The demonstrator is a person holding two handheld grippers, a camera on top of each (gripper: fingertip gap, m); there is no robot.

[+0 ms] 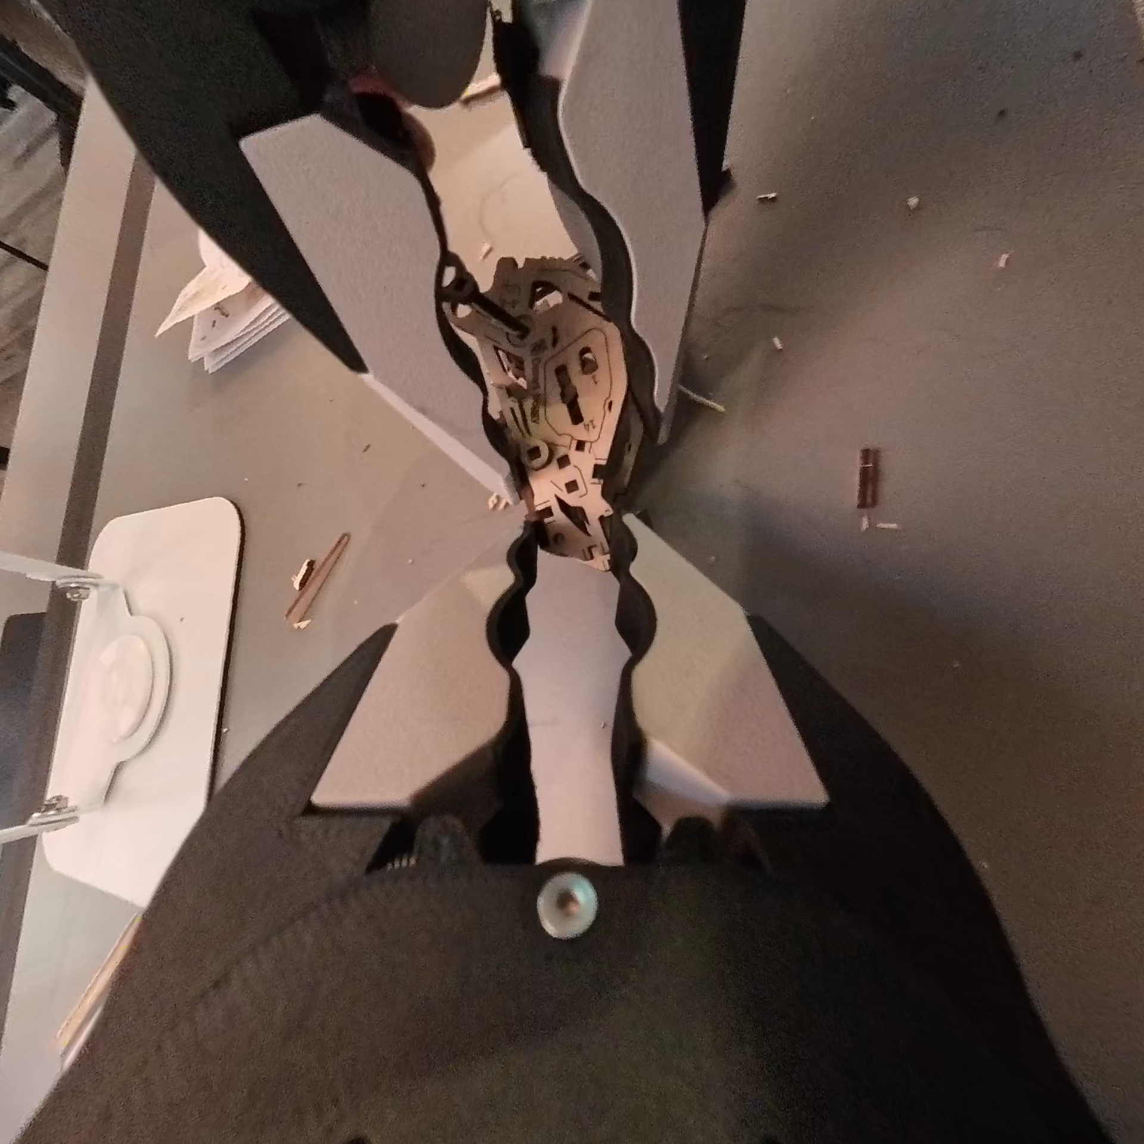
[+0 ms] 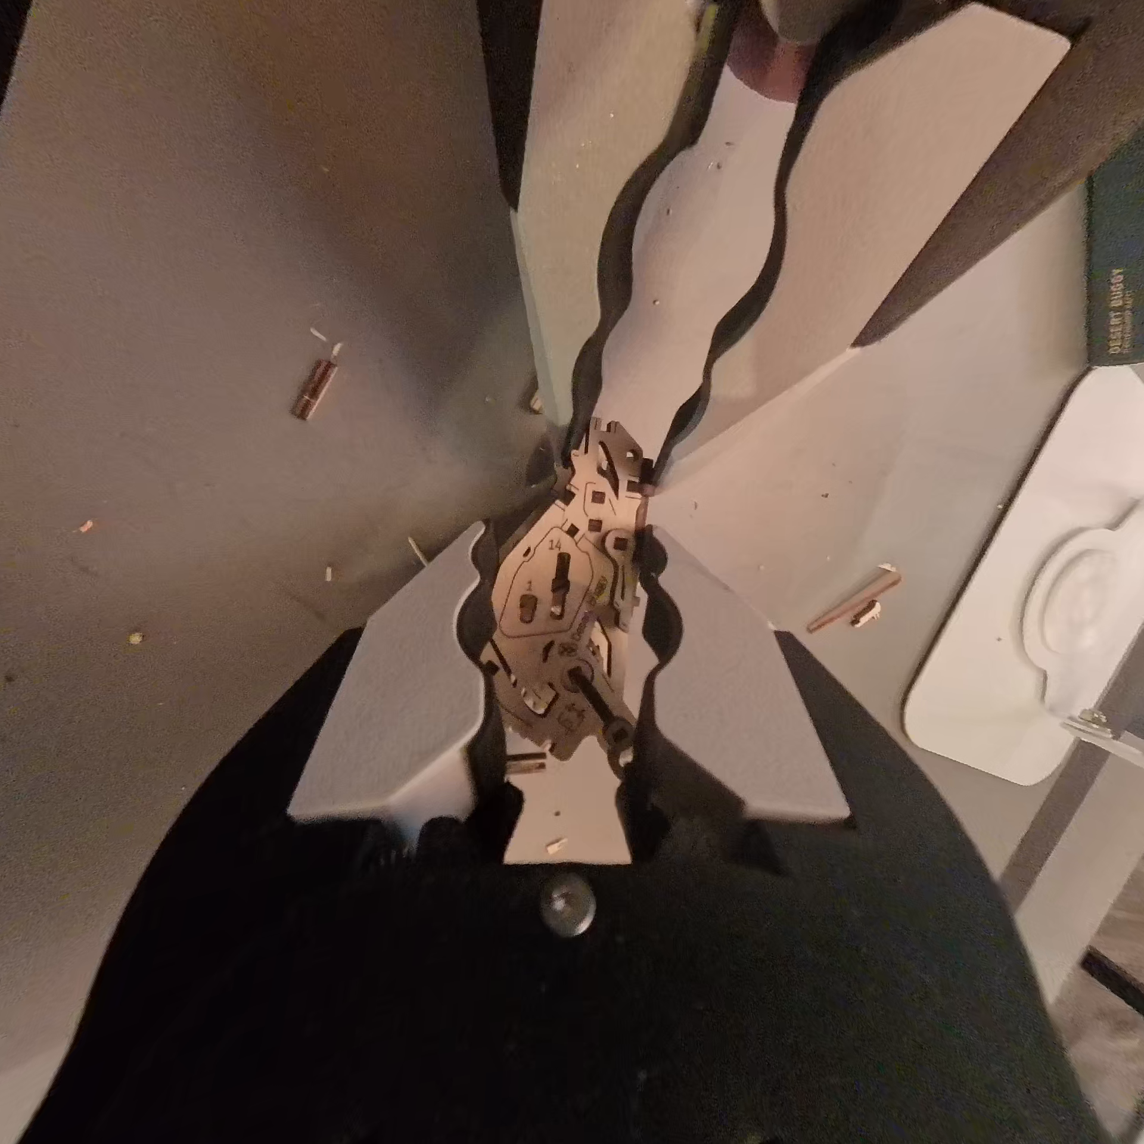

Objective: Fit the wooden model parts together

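The left gripper (image 1: 576, 545) points toward 12 o'clock in its own view, its wavy black fingertips (image 1: 526, 551) closed on the near end of the wooden model (image 1: 569, 421), with both pads against the model's edges. The right gripper (image 2: 557, 619) enters from the opposite side and is likewise clamped on the same model (image 2: 569, 606), which sits deeper between its fingers, so the part is carried between the two tools above the grey table (image 1: 928, 371). The lower face of the model and the pad contact lines are hidden by the finger bodies, and the far edge of the model blurs into shadow. The model is a flat, pale laser-cut plywood assembly with dark burnt edges, square and slotted cut-outs, engraved outlines and a dark pin (image 2: 597, 696) projecting from one end. On the table, a loose wooden stick (image 1: 319, 579) lies at 9 o'clock, a small dark peg (image 1: 868, 476) at 3 o'clock, a white board (image 1: 155, 650) farther at 8 o'clock and folded paper sheets (image 1: 223, 316) at 10 o'clock.
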